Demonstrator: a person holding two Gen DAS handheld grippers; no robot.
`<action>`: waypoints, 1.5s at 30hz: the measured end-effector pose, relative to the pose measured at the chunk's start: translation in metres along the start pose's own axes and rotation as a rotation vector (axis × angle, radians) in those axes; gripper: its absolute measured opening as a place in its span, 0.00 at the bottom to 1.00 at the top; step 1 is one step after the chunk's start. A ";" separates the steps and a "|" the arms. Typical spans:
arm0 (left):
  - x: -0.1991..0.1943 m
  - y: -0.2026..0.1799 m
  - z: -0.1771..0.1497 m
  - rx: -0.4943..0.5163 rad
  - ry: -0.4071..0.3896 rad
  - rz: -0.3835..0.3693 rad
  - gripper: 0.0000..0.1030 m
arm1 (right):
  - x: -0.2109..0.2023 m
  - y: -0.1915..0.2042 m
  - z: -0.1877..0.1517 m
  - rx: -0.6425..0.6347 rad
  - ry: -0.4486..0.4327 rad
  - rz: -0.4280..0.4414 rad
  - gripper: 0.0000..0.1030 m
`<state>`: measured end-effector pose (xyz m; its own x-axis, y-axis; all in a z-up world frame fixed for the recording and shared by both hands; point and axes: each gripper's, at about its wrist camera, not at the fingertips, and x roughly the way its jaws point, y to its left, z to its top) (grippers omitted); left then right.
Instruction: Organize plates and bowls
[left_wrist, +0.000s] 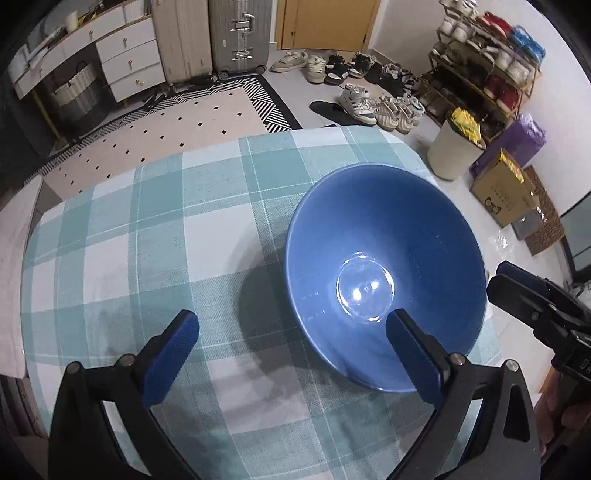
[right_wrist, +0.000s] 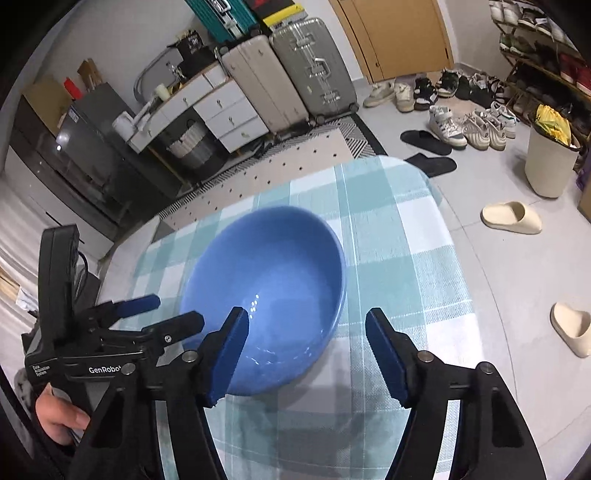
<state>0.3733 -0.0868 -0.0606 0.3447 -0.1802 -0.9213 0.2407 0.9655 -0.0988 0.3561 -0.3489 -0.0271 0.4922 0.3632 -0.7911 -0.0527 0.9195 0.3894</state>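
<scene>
I see the blue bowl upright, mouth up, round; my left hand-held gripper and right hand-held gripper both gape empty, the bowl at twelve o'clock, its near rim between their fingers.

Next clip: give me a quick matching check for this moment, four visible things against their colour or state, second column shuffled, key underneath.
Things
1. bowl
2. tablecloth
3. left gripper
4. bin

Descriptions
A. teal and white checks
B. cream, standing on the floor, something yellow on top
C. blue, empty, upright on the table
D. open, one of its fingers over the bowl's near rim

Pairs: 1-C, 2-A, 3-D, 4-B
</scene>
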 end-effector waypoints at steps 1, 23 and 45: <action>0.001 -0.001 0.000 0.010 -0.003 0.006 0.90 | 0.003 -0.001 -0.001 0.001 0.009 -0.002 0.66; 0.015 -0.007 -0.001 0.057 0.035 -0.092 0.17 | 0.034 0.008 0.001 -0.074 0.136 -0.110 0.31; 0.005 0.000 -0.028 0.034 0.076 -0.112 0.17 | 0.018 0.022 -0.011 -0.100 0.137 -0.143 0.14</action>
<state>0.3493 -0.0827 -0.0757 0.2445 -0.2710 -0.9310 0.3054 0.9328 -0.1913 0.3547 -0.3206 -0.0382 0.3790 0.2391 -0.8940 -0.0807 0.9709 0.2255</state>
